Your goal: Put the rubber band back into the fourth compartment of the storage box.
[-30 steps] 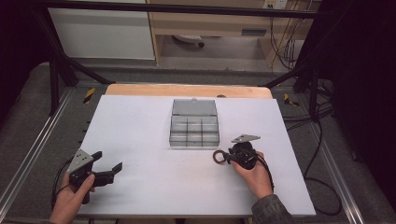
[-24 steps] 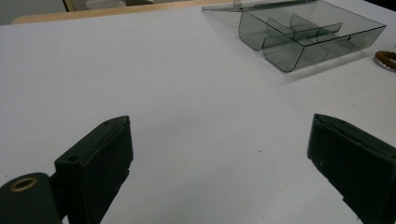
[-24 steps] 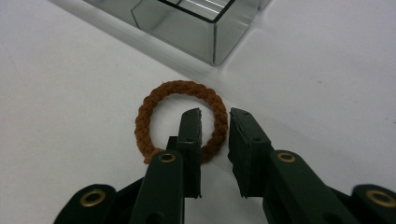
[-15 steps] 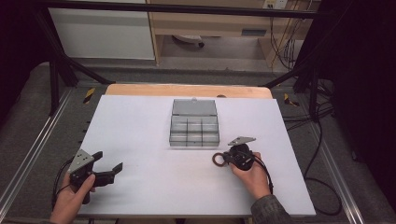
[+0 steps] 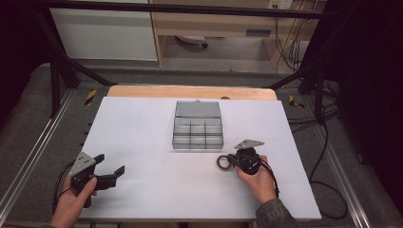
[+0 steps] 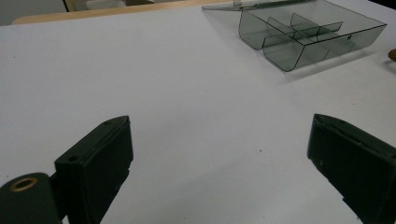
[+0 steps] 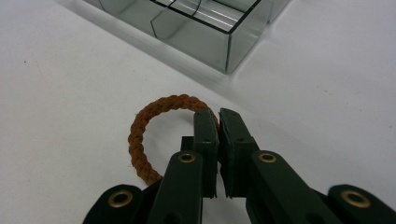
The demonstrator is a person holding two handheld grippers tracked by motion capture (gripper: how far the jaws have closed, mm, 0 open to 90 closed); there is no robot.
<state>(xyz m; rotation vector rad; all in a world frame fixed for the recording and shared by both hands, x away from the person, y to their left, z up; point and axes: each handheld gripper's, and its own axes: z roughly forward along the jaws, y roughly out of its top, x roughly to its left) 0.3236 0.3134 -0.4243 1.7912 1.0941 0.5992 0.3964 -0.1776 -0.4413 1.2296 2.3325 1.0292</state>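
A brown braided rope ring [image 7: 140, 135] lies on the white table [image 5: 157, 142], just in front of a clear compartment box [image 5: 197, 128]. My right gripper [image 7: 218, 116] is shut on the ring's right side, and its pads pinch the rope. In the high view the ring [image 5: 222, 163] sticks out to the left of the right gripper [image 5: 230, 161], held by a hand at the table's right front. My left gripper [image 5: 110, 164] rests at the front left with its jaws wide apart. Nothing lies between them in the left gripper view [image 6: 219, 154], where the box [image 6: 303, 37] stands far off.
The clear box [image 7: 210, 32] has its lid folded open at the back and several divided compartments. A wooden strip [image 5: 190, 91] borders the table's far edge. Metal rails and cables [image 5: 328, 156] run along both sides of the table.
The right gripper's jaws have closed onto the rope ring. Both hands have stayed where they were, and the left gripper has not changed.
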